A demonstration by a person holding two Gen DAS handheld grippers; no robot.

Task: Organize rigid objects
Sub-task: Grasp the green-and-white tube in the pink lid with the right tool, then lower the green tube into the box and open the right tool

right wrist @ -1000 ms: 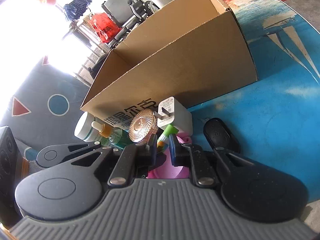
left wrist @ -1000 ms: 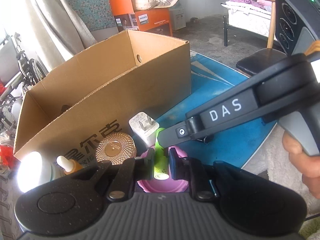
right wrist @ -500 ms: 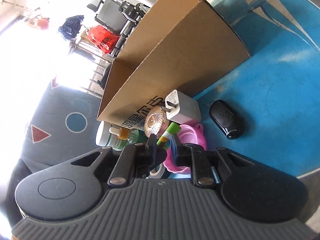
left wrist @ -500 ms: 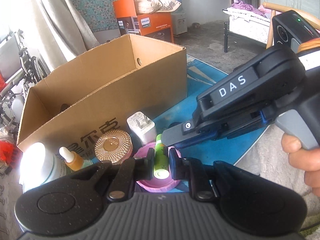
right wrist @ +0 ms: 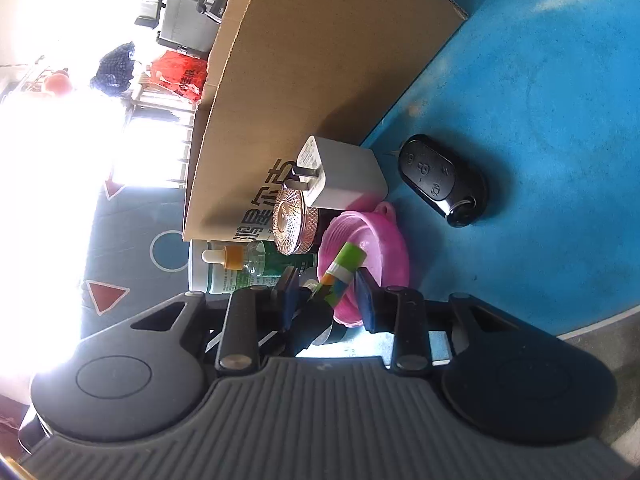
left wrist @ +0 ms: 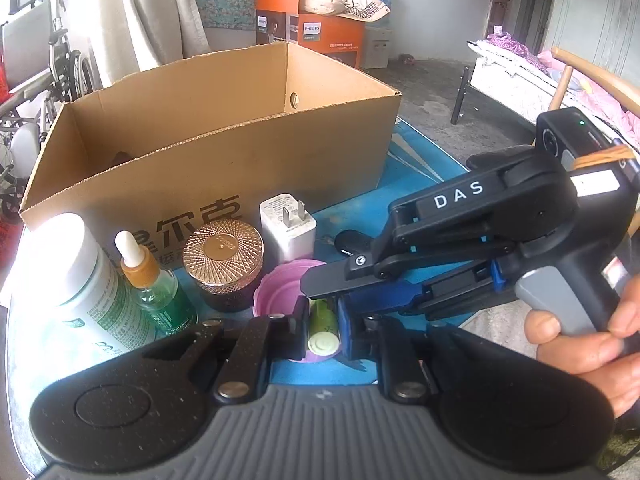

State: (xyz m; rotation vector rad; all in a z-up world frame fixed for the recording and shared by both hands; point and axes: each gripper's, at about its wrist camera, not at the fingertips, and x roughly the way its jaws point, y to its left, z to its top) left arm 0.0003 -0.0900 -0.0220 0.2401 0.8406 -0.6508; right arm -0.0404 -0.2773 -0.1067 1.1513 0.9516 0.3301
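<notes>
My left gripper (left wrist: 322, 316) is shut on a small green tube (left wrist: 323, 330), held just above a pink lid (left wrist: 280, 286). My right gripper (right wrist: 326, 294) is open, its fingers either side of the same green tube (right wrist: 344, 266); it shows in the left wrist view (left wrist: 460, 264) coming in from the right. A white charger (left wrist: 287, 228), a gold-lidded jar (left wrist: 224, 258), a dropper bottle (left wrist: 154, 284) and a white bottle (left wrist: 92, 292) stand before the open cardboard box (left wrist: 224, 152). A black key fob (right wrist: 442, 180) lies on the blue table (right wrist: 540, 160).
The table's rounded edge (right wrist: 592, 322) runs close on the right. Beyond it are an orange box (left wrist: 312, 32), a bed (left wrist: 520, 76) and a wheelchair (left wrist: 36, 64).
Both grippers rose and pulled back from the box. The right gripper has rolled to one side and its fingers have spread around the green tube; the left stays shut on it.
</notes>
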